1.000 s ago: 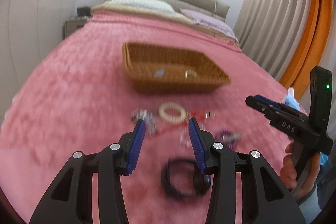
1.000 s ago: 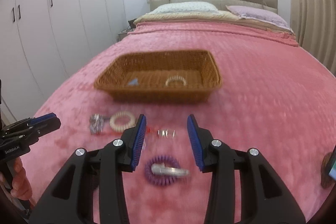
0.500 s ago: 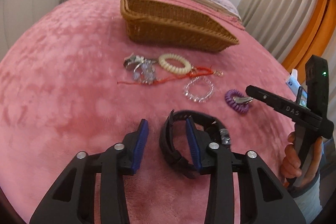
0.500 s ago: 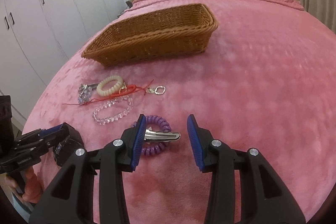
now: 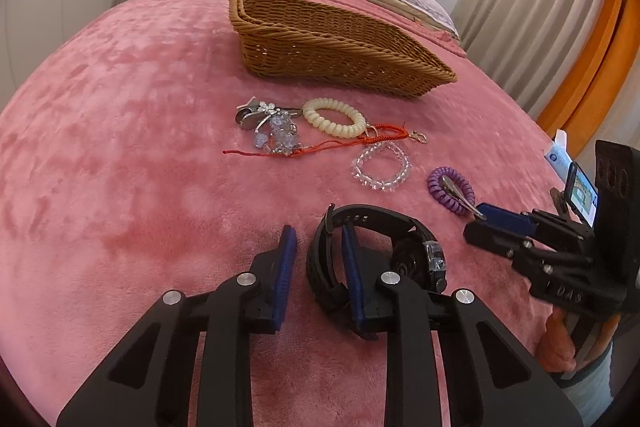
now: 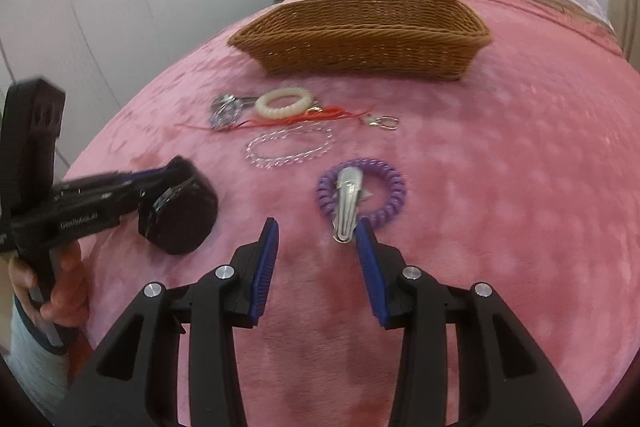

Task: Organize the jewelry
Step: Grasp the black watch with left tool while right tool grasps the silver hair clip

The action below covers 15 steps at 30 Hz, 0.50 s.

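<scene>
A black watch (image 5: 400, 227) lies on the pink bedspread. My left gripper (image 5: 318, 231) straddles the left side of its strap: the right finger is inside the loop and the left finger outside. The jaws are closing, and a thin gap still shows beside the left pad. My right gripper (image 6: 317, 225) is open and low over the bed. A silver hair clip (image 6: 347, 201) lying on a purple spiral hair tie (image 6: 384, 203) has its near tip just by the right finger. The wicker basket (image 5: 340, 47) stands behind the jewelry.
Between the basket (image 6: 360, 39) and the grippers lie a cream spiral tie (image 5: 334, 117), a clear bead bracelet (image 5: 382, 167), a red cord with a clasp (image 5: 340, 143) and a silver flower piece (image 5: 272, 129). A phone (image 5: 582, 193) rests at the right. Wardrobes stand to the left.
Both grippers have come down close to the bedspread. The left jaws have narrowed around the watch strap. The right gripper has dropped to the hair clip, its jaws as wide as before.
</scene>
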### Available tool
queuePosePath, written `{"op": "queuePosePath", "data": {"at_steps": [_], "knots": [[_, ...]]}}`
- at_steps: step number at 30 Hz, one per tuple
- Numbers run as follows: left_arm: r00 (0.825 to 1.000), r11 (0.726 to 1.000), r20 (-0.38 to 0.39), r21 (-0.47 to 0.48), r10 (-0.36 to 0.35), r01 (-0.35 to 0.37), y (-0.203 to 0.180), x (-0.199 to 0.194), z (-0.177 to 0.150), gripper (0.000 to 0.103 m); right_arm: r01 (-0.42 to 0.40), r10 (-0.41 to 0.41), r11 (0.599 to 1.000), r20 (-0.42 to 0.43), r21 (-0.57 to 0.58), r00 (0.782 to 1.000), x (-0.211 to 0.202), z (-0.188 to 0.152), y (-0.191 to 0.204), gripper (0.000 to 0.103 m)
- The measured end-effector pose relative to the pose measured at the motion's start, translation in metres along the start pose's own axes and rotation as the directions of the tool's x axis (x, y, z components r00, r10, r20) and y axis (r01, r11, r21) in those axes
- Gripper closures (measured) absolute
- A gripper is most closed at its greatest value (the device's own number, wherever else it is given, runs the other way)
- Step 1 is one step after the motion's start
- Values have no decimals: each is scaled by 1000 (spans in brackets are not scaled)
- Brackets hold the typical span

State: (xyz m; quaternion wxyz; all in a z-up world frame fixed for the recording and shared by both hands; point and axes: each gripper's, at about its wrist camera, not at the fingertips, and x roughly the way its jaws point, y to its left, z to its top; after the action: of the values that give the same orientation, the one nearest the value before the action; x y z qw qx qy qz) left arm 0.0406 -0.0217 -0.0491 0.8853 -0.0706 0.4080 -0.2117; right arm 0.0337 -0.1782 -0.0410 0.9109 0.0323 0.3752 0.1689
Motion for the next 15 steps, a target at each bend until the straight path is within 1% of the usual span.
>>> {"op": "queuePosePath", "data": {"at_steps": [3, 4, 6, 8, 11, 13, 14, 15], "knots": [[1000, 1000, -1, 5, 1, -1, 0, 0, -1, 81, 34, -34, 999, -9, 11, 999, 5, 1, 1, 67], [1000, 1000, -2, 6, 0, 0, 0, 0, -1, 81, 39, -39, 999, -14, 24, 999, 7, 2, -1, 70], [1000, 1000, -4, 7, -5, 5, 0, -1, 0, 81, 34, -34, 998, -14, 60, 999, 7, 4, -6, 72], [1000, 1000, -4, 4, -9, 9, 0, -1, 0, 81, 25, -27, 995, 15, 101, 1000, 1, 7, -13, 72], [1000, 1000, -3, -1, -17, 17, 1, -1, 0, 81, 44, -49, 994, 52, 103, 997, -5, 13, -14, 72], [1000, 1000, -2, 1, -19, 19, 1, 0, -1, 81, 55, -59, 994, 40, 90, 997, -1, 18, -14, 73], [1000, 1000, -2, 2, -19, 19, 1, 0, -1, 81, 74, -77, 993, 26, 86, 997, 5, 21, -14, 76], [1000, 1000, -1, 3, -18, 18, 0, 0, -1, 81, 86, -86, 993, 4, 86, 996, 12, 23, -15, 82]]}}
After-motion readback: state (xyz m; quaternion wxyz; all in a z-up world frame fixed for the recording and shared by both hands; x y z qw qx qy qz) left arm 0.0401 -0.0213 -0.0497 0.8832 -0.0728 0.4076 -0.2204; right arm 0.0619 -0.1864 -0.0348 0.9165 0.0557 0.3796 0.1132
